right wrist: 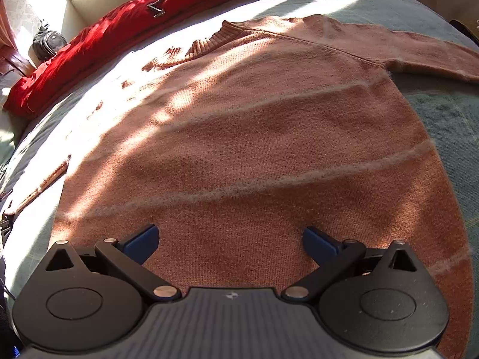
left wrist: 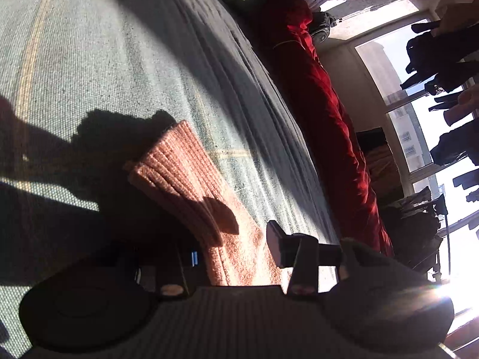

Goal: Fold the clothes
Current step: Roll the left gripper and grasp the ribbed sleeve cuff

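A salmon-pink knit sweater (right wrist: pixel 254 137) with pale stripes lies spread flat on the bed, collar (right wrist: pixel 215 37) far from me and one sleeve (right wrist: pixel 434 56) stretched out to the right. My right gripper (right wrist: pixel 230 239) hovers open over the sweater's lower body, with nothing between its blue pads. In the left wrist view the other sleeve's ribbed cuff (left wrist: pixel 176 173) runs forward between the fingers of my left gripper (left wrist: pixel 233 254). Its right finger (left wrist: pixel 277 246) sits at the cloth's edge. The left finger is lost in deep shadow, so contact with the cloth is unclear.
The bed cover (left wrist: pixel 89 74) is grey-green with thin yellow lines. A red quilt (right wrist: pixel 98 36) (left wrist: pixel 323 113) lies bunched along the bed's far edge. A backpack (right wrist: pixel 49 43) stands on the floor beyond it. Bright windows (left wrist: pixel 419 125) with dark hanging clothes throw hard shadows.
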The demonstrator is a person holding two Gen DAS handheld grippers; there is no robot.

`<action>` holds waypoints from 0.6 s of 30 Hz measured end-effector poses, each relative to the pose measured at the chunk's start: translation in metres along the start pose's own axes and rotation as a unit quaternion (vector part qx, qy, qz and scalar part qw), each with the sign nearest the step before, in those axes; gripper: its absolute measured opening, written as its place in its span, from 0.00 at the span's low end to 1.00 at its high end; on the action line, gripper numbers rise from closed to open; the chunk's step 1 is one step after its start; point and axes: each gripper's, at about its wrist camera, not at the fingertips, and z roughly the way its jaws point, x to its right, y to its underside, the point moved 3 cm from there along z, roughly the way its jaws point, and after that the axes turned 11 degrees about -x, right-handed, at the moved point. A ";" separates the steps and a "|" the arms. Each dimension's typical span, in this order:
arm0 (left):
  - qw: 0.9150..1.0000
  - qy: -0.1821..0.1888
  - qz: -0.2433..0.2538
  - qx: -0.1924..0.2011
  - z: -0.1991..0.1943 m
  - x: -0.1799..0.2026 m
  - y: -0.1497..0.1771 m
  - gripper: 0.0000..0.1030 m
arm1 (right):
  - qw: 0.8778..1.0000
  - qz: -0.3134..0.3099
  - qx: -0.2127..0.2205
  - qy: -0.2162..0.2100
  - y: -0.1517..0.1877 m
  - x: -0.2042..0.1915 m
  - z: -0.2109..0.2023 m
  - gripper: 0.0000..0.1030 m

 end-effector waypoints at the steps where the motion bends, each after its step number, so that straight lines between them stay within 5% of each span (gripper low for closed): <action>1: 1.000 -0.008 0.005 -0.001 0.000 -0.002 0.000 0.26 | 1.000 -0.001 0.000 0.001 0.000 0.000 0.000 1.00; 4: 0.999 -0.030 0.026 -0.006 0.000 -0.004 0.001 0.14 | 1.000 -0.003 0.000 0.002 0.001 0.000 0.000 1.00; 18: 0.991 -0.095 0.091 0.012 -0.005 0.019 0.009 0.11 | 1.000 -0.017 -0.001 0.013 0.006 -0.002 -0.003 1.00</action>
